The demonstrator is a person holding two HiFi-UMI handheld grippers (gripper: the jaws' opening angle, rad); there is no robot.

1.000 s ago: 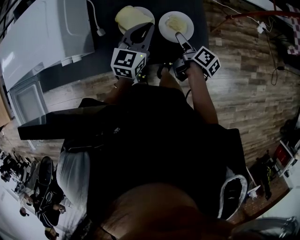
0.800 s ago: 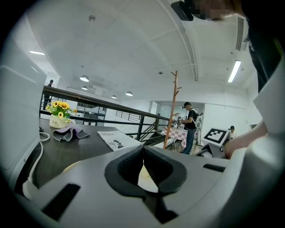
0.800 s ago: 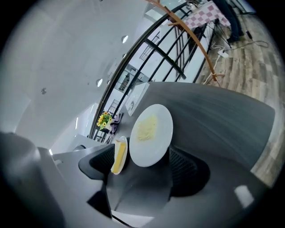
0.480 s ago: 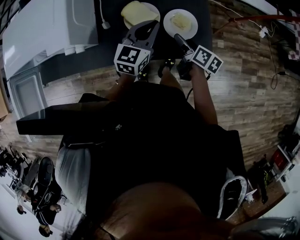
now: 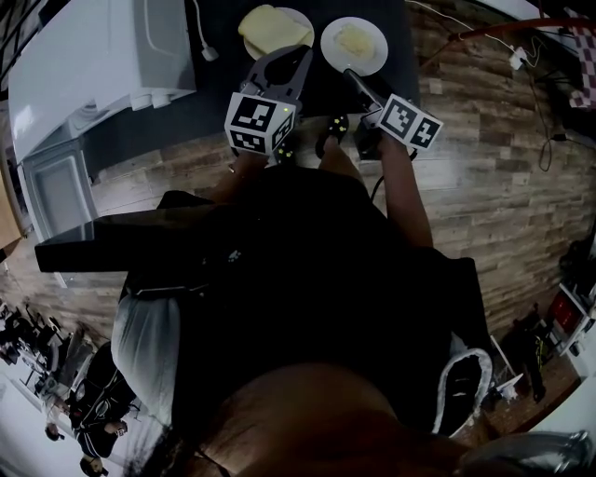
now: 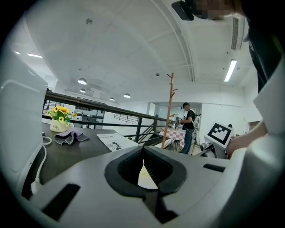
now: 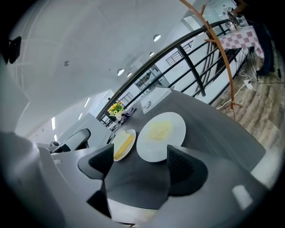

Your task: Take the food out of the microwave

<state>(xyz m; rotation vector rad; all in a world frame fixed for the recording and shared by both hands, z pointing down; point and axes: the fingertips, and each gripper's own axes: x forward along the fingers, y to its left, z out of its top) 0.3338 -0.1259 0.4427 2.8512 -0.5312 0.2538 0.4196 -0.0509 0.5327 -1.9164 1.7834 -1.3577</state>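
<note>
Two white plates stand side by side on the dark table. The left plate [image 5: 273,28] carries a yellow slab of food [image 7: 123,143]. On the right plate [image 5: 354,44] lies a flat pale portion [image 7: 160,130]. The white microwave [image 5: 102,56] stands left of them. My left gripper [image 5: 296,54] hovers just short of the left plate, jaws shut with nothing between them [image 6: 143,151]. My right gripper [image 5: 352,76] is open and empty [image 7: 139,162], a little short of the right plate's near rim.
A white cable with a plug [image 5: 200,37] runs beside the microwave. Farther along the table are a flower pot [image 6: 58,120], a purple cloth [image 6: 70,136] and a leaflet [image 6: 116,141]. Beyond stand a railing, a coat stand [image 6: 169,111] and a person [image 6: 189,127].
My right gripper has rolled and drawn slightly up and back from the right plate's rim. The left gripper has stayed where it was.
</note>
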